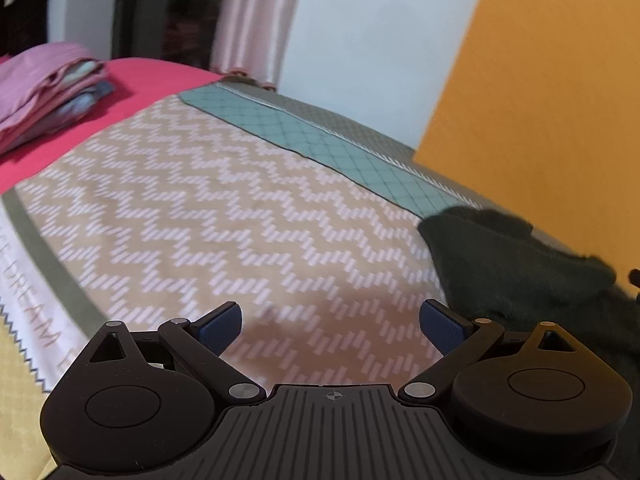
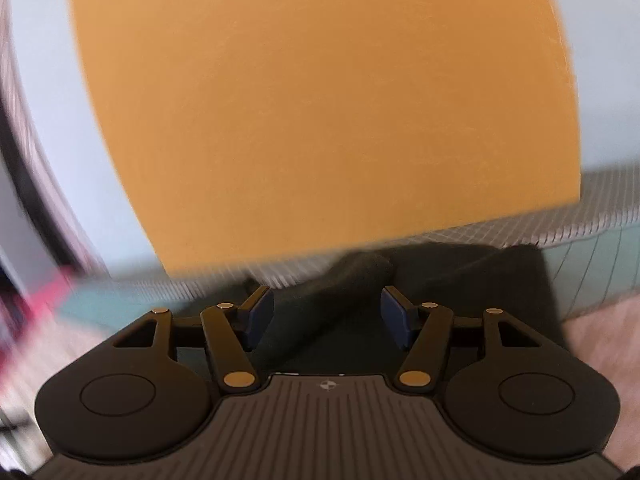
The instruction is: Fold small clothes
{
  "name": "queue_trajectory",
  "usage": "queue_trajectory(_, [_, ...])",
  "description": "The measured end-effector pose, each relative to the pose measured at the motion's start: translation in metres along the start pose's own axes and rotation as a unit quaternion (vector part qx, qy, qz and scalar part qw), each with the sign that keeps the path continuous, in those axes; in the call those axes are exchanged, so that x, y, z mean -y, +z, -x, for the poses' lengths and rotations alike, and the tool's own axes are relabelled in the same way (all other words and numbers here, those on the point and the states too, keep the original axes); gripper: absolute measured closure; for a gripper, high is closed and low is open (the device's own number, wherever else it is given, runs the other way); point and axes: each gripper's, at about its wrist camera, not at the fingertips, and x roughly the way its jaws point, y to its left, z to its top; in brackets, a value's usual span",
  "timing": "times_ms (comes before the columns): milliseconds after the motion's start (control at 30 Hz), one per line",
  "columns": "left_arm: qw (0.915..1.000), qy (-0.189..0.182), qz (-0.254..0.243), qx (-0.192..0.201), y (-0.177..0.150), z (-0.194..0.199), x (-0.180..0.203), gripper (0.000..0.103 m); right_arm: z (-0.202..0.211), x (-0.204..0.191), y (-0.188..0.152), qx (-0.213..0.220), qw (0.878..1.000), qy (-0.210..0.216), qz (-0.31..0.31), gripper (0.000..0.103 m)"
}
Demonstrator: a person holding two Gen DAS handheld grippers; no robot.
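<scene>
A wide orange wall panel (image 2: 320,112) fills most of the right wrist view, edged by pale blue-white wall (image 1: 360,40). Below it lies the bed (image 1: 32,160), spread with a beige blanket with white zigzag stripes (image 1: 224,208), a teal quilted band (image 1: 320,140) along its far edge and a pink sheet (image 1: 132,76) beyond. On the blanket's white border at the left, pale letters read "DREAM" (image 1: 30,304); the rest of the wording is cut off. A dark window (image 1: 172,8) with a pale pink striped curtain (image 1: 256,20) sits in the far corner. A stack of folded pink and blue clothes (image 1: 48,88) rests on the pink sheet, well apart from the grippers. A dark green crumpled small garment (image 1: 520,272) lies at the bed's right side against the teal band, just beside the left tongs (image 1: 331,322), which are spread wide and hold nothing. The right tongs (image 2: 327,318) hang over the same garment (image 2: 460,292), likewise parted and empty
</scene>
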Motion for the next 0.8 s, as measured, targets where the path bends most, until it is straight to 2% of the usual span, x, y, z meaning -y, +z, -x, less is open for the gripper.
queue_trajectory(33, [1.0,-0.005,-0.008,-0.003,0.002,-0.004,0.005,0.0,-0.002,-0.005,-0.002,-0.014,1.0,-0.01,0.017,0.04])
queue_trajectory(100, [0.9996,-0.017,-0.021,-0.009,0.006,-0.015,0.019,0.0,-0.007,-0.008,-0.009,-0.037,0.999,0.013,0.03,0.042])
queue_trajectory(167, [0.9989,-0.029,-0.034,-0.014,0.013,-0.03,0.038,0.0,-0.018,-0.004,-0.01,-0.055,0.998,0.031,0.013,0.05])
queue_trajectory(233, [0.9974,-0.048,-0.048,-0.025,0.021,-0.047,0.061,0.0,-0.035,-0.002,-0.008,-0.08,0.996,0.037,-0.007,0.065])
queue_trajectory(333, [0.9957,-0.067,-0.059,-0.022,0.028,-0.073,0.09,0.0,-0.056,-0.014,-0.004,-0.101,0.994,0.03,-0.017,0.068])
queue_trajectory(433, [0.997,-0.043,-0.055,-0.033,0.026,-0.105,0.108,0.0,-0.073,-0.029,0.008,-0.094,0.993,0.057,-0.03,0.068])
queue_trajectory(500, [0.9981,-0.031,-0.047,-0.026,0.018,-0.12,0.107,0.0,-0.075,-0.038,0.019,-0.047,0.991,0.12,-0.034,0.065])
queue_trajectory(533, [0.9983,-0.029,-0.05,-0.004,0.013,-0.119,0.104,0.0,-0.072,-0.04,0.023,-0.022,0.99,0.137,-0.032,0.057])
queue_trajectory(600, [0.9975,-0.025,-0.064,0.014,0.008,-0.117,0.102,0.0,-0.069,-0.039,0.028,-0.012,0.992,0.117,-0.043,0.05])
queue_trajectory(700, [0.9977,-0.037,-0.054,0.017,0.009,-0.118,0.096,0.0,-0.062,-0.026,0.019,-0.032,0.991,0.115,-0.055,0.05])
queue_trajectory(800, [0.9977,-0.037,-0.053,0.019,0.011,-0.119,0.096,0.0,-0.053,-0.004,0.006,-0.045,0.99,0.092,-0.1,0.05])
